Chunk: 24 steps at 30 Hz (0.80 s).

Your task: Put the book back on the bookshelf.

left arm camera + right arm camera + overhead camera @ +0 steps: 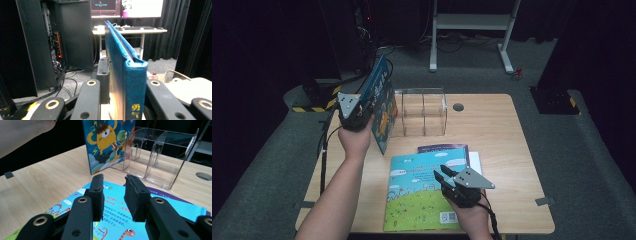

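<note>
The left gripper (353,116) pinches the spine edge of a blue hardcover picture book (382,102); in the left gripper view the book (127,75) stands upright between the two pads. The book stands on edge at the left end of a clear acrylic divider rack (422,111), its lower corner close to the tabletop and its cover, printed with a yellow cartoon monster (106,138), facing the rack. Whether book and rack touch cannot be determined. The rack's transparent partitions (160,152) stand directly beside the book. The right gripper (443,176) hovers low over a flat-lying book with a green and sky-blue cover (424,192); its jaws stand slightly apart with nothing between them. Under that book lie a purple-covered book (444,148) and a white sheet edge (475,161), both partly covered. On the wooden table (507,135), a round cable port (458,106) sits behind the rack to the right. Beyond the table are a white desk frame (472,22) and dark equipment cabinets (50,45).
</note>
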Tool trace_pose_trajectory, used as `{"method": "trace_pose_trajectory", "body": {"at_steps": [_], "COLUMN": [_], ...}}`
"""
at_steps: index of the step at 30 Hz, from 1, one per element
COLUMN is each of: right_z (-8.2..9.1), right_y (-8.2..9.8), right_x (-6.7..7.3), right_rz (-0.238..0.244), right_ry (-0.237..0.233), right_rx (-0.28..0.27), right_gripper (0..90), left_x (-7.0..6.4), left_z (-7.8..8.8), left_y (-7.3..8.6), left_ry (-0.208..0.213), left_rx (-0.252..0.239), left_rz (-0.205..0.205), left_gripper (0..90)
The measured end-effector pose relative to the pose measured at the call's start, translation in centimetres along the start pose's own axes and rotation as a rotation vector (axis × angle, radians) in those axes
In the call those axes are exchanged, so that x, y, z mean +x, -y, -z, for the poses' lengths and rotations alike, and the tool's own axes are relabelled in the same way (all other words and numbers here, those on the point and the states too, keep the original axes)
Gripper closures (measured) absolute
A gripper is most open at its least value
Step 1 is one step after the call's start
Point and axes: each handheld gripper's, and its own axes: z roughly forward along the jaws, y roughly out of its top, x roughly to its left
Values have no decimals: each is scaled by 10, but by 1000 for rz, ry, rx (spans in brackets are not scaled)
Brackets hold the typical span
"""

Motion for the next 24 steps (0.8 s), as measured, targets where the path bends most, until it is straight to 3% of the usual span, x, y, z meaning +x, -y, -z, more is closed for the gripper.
{"method": "trace_pose_trajectory", "body": {"at_steps": [11, 24], "right_z": [-1, -2], "right_y": [0, 0], "right_x": [0, 1], "right_rz": [-1, 6], "right_ry": [-4, -6], "right_rx": [3, 6], "right_gripper": [677, 675], "left_x": [1, 5], "left_z": [-2, -2], "left_y": [6, 8], "left_ry": [28, 54], "left_rx": [44, 80], "left_rz": [13, 38], "left_gripper": [599, 526]}}
